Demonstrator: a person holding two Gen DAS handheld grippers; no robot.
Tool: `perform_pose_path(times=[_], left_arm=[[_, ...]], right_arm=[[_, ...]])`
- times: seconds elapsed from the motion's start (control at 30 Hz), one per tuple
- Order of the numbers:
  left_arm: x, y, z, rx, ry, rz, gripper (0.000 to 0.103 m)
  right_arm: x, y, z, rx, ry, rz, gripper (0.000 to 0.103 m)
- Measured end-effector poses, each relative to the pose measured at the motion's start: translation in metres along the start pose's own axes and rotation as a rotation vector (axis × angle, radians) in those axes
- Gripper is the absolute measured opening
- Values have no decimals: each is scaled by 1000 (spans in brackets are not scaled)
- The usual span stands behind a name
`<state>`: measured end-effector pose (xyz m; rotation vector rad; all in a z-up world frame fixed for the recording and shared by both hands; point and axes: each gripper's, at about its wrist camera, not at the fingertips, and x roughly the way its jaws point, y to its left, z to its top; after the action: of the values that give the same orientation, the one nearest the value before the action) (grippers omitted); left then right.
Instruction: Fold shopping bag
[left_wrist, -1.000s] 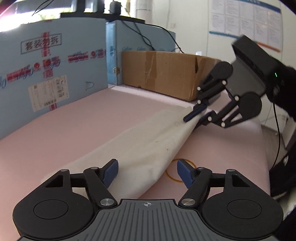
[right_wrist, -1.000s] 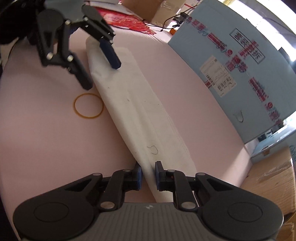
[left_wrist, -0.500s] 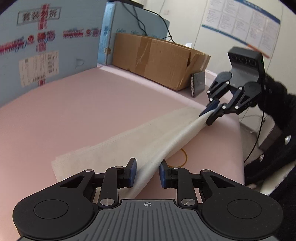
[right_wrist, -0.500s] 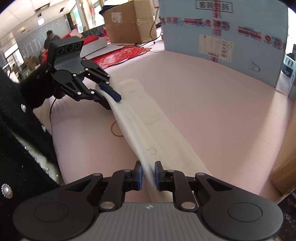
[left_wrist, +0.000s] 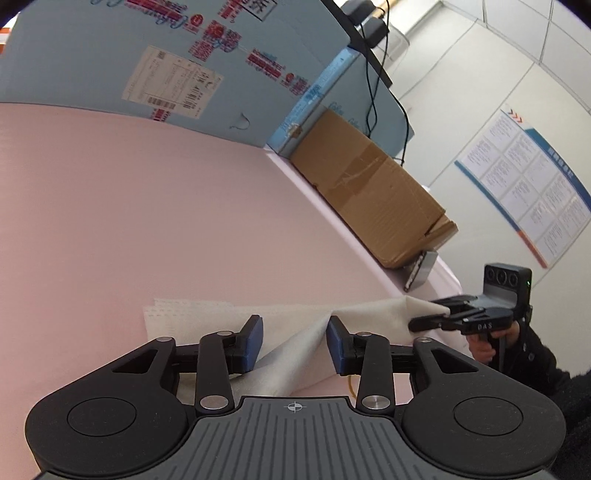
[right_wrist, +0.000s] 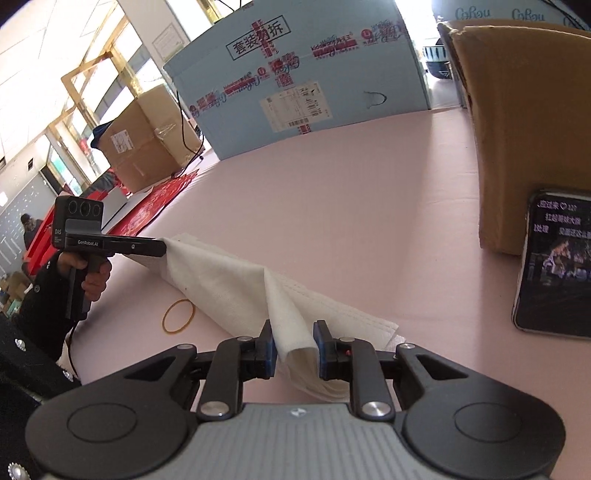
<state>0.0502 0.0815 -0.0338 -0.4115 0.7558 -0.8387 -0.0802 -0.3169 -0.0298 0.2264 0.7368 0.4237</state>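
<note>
Left wrist view, items as I read them from my station:

1. Left gripper (left_wrist: 293, 339): blue pads stand a little apart, with bunched cloth filling the gap between them. I log it as clamped on the shopping bag (left_wrist: 207, 317).
2. Shopping bag: white cloth, folded into a long strip. Its layered near end lies flat on the pink table (left_wrist: 147, 203), and a ridge of it runs up between my left pads and across to the far end.
3. Right gripper (left_wrist: 432, 315): at the table's right edge, pinching the far corner of the bag, which is raised off the surface.
4. Phone (left_wrist: 421, 271): leaning against the cardboard box (left_wrist: 369, 199).
5. Blue box (left_wrist: 110, 55): printed, standing along the back of the table.
6. Poster (left_wrist: 524, 184): on the wall.

Right wrist view:

7. Right gripper (right_wrist: 294, 347): fingers closed on a thick fold of the bag (right_wrist: 229, 280), with layers spilling below the pads.
8. Left gripper (right_wrist: 162, 247): seen side-on, the bag's other end hanging from its tip.
9. Rubber band (right_wrist: 178, 316): yellow, flat on the table (right_wrist: 369, 203), just beside the bag and apart from it.
10. Phone (right_wrist: 554, 266): screen lit, propped against the cardboard box (right_wrist: 524, 129).
11. Blue box (right_wrist: 314, 74): behind.
</note>
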Motion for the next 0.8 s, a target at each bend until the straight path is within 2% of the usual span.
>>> perform_pose_path(times=[0.13,0.2,0.3,0.37,0.43,0.6,0.7,0.73,0.8], left_arm=[[-5,3,3,24,-38,98,52],[0,-16,-3,174,-45,235,54],[15,-48,-17,449,-22,474,79],[18,-58,-25,538,-31,536,80],[20,-64,-27,582,-40,583,86],[26,-83,-35,696,-86,683,87],[23,-104,-38,750,-210,748,88],[21,-115,-41,777,-280,751,90],[17,-135,-46,797,-365,699,90]], right_arm=[[-4,4,-11,71,-57,-53,20],[-3,11,-14,98,-78,-104,20],[1,28,-15,79,-83,-201,20],[2,36,-16,53,-83,-249,20],[1,33,-16,85,-92,-249,20],[-1,19,-16,206,-119,-208,20],[3,22,-14,195,-114,-232,19],[4,23,-13,188,-110,-238,19],[5,24,-12,181,-106,-244,19]])
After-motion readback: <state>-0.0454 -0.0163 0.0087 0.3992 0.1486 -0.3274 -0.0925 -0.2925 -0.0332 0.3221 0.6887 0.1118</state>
